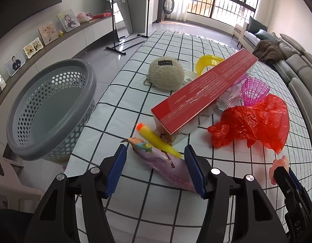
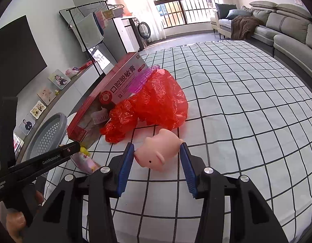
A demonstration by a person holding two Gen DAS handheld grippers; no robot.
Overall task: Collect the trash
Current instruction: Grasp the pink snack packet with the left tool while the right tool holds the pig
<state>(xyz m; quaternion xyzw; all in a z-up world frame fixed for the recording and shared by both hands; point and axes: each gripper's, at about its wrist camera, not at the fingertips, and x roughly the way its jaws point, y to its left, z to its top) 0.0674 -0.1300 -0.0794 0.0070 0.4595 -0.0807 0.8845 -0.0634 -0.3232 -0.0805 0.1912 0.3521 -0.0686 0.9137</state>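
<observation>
My left gripper point(image 1: 154, 156) is open, its jaws either side of a purple snack wrapper point(image 1: 164, 162) lying on the checked tablecloth point(image 1: 123, 109). A yellow tube with an orange cap point(image 1: 156, 138) lies just beyond it. A long red box point(image 1: 202, 92) leans across the middle, with a crumpled red plastic bag point(image 1: 253, 121) to its right. My right gripper point(image 2: 157, 155) is open around a pink pig toy point(image 2: 159, 151) on the cloth. The red bag point(image 2: 156, 103) and red box point(image 2: 107, 95) lie beyond it.
A grey perforated basket point(image 1: 52, 109) stands off the table's left edge, also in the right wrist view point(image 2: 47, 135). A woolly round pouch point(image 1: 166, 74), a yellow ring point(image 1: 208, 62) and pink mesh cups point(image 1: 254, 90) lie behind the box. A sofa point(image 2: 287, 32) runs along the right.
</observation>
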